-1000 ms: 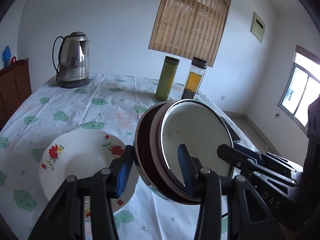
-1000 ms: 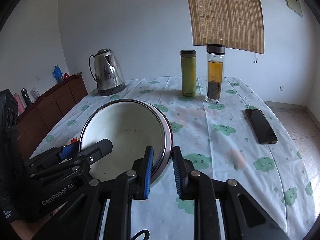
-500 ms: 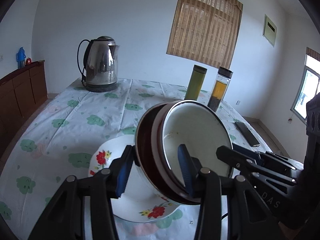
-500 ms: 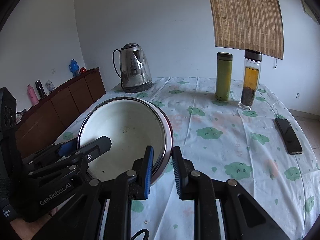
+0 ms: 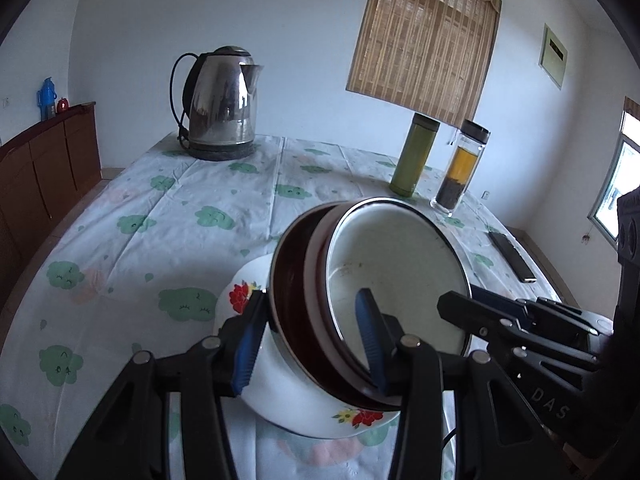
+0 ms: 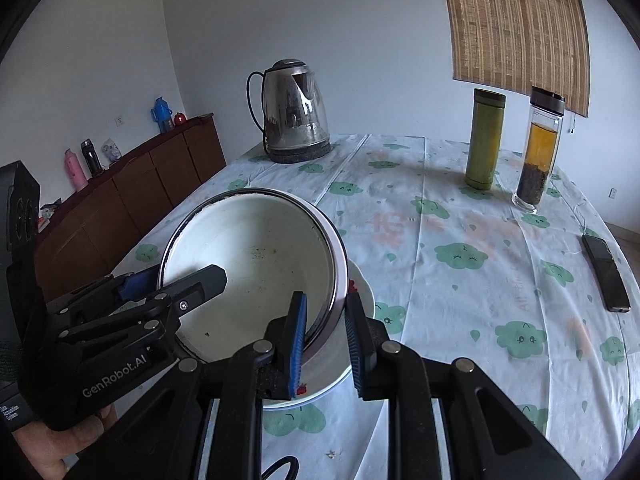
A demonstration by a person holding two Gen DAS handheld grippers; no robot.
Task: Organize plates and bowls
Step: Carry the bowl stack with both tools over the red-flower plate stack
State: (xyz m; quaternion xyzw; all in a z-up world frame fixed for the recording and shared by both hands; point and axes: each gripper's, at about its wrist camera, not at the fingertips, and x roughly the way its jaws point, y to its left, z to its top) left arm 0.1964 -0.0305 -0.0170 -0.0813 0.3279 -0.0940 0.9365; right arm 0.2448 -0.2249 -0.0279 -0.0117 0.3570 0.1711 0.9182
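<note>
Table [image 6: 460, 280] in cloud-print cloth, floral plate [image 5: 304, 416], kettle [image 6: 294, 114], green flask [image 6: 485, 138], tea bottle [image 6: 538, 152], phone [image 6: 606, 268]

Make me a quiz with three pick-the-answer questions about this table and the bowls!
1. Where is the kettle?
A. At the far end of the table
B. On the floor
C. Inside the flowered plate

2. How many drink bottles stand on the table?
A. One
B. Two
C. Four

3. What are the stacked bowls doing?
A. Lying upside down on the table
B. Held tilted by both grippers
C. Sitting on the phone

Answers:
1. A, it stands beyond the bowls near the table's far edge.
2. B, a green bottle and a clear tea bottle.
3. B, the left gripper and the right gripper clamp the rim over the plate.
</note>
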